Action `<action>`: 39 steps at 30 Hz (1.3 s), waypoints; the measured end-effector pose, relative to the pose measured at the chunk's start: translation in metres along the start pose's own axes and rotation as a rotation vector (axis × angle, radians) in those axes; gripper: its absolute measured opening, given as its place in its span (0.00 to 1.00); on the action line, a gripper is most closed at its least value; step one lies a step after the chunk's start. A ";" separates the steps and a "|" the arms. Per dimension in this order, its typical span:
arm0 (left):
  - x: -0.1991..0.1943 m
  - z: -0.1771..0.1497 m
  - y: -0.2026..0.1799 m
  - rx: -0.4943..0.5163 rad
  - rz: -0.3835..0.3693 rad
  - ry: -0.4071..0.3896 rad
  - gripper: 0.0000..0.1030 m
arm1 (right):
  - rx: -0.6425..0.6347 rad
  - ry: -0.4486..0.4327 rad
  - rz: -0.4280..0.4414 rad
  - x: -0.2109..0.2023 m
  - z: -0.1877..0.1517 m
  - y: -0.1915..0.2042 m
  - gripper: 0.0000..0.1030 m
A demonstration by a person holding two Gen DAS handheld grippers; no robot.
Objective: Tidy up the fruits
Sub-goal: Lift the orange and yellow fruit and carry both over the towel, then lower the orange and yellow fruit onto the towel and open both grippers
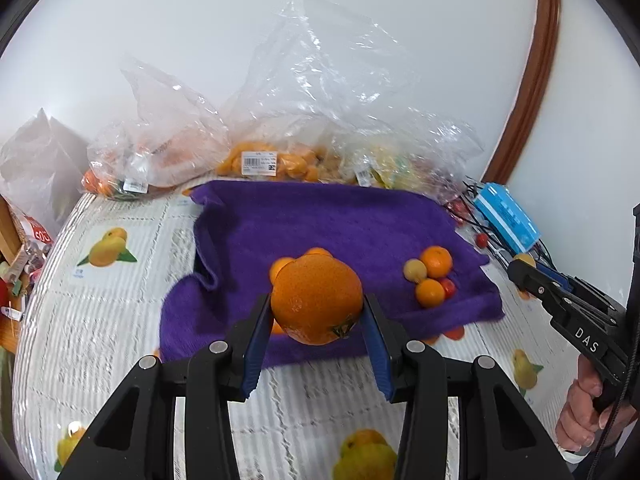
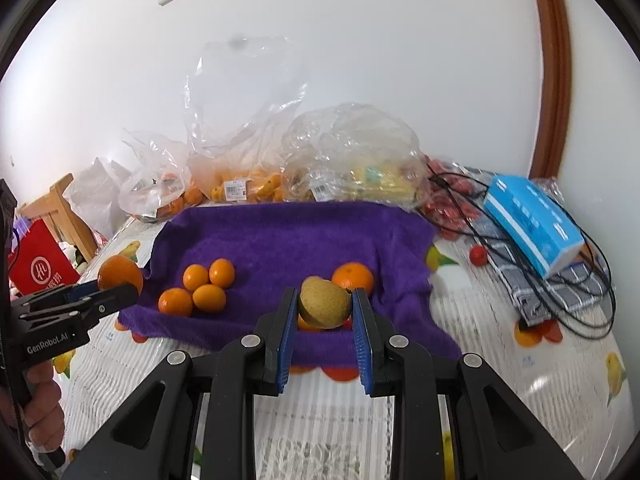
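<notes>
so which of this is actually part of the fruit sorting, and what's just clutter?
Job:
- left gripper, shut on big orange
- right gripper, shut on yellow-brown fruit
- small oranges on purple towel
- bagged fruit

Clutter:
- blue box
- black cables
- red bag

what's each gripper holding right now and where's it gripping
Left gripper: a large orange, pinched across its sides. Right gripper: a small yellow-brown fruit, also by its sides.

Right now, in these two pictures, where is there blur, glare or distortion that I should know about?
Left wrist view: fisheye bends the door frame into a curve; glare glints on the plastic bags; the tablecloth smears at the edges, while the held orange is sharp. Right wrist view: same curved frame, a dark smudge on the wall above the bags, and the held yellow-green fruit is sharp.
</notes>
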State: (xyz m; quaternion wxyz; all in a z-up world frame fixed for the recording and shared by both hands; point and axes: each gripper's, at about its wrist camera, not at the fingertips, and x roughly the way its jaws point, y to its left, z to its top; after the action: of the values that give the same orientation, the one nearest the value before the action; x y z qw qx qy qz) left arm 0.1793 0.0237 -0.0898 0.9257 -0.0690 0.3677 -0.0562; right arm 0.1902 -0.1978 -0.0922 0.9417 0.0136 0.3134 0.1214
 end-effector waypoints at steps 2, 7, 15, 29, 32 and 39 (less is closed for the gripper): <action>0.002 0.005 0.002 0.009 0.006 0.007 0.41 | -0.015 0.002 -0.010 0.004 0.005 0.002 0.26; 0.010 0.013 0.005 0.015 0.001 -0.003 0.41 | -0.036 0.022 0.004 0.012 0.014 0.002 0.26; 0.028 0.021 0.013 -0.012 0.001 -0.003 0.41 | -0.018 0.029 0.003 0.035 0.020 0.006 0.26; 0.054 0.036 0.034 -0.044 0.051 -0.016 0.41 | -0.048 0.012 0.032 0.064 0.038 0.030 0.26; 0.063 0.032 0.037 -0.049 0.048 -0.001 0.41 | -0.033 0.043 0.030 0.079 0.032 0.027 0.26; 0.079 0.020 0.040 -0.055 0.042 0.030 0.41 | -0.030 0.086 0.034 0.098 0.021 0.024 0.26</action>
State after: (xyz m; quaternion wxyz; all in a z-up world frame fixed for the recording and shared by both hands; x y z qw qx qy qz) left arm 0.2528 0.0530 -0.1356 0.9187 -0.0856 0.3845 -0.0276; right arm 0.2731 -0.1501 -0.1307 0.9252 -0.0006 0.3516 0.1427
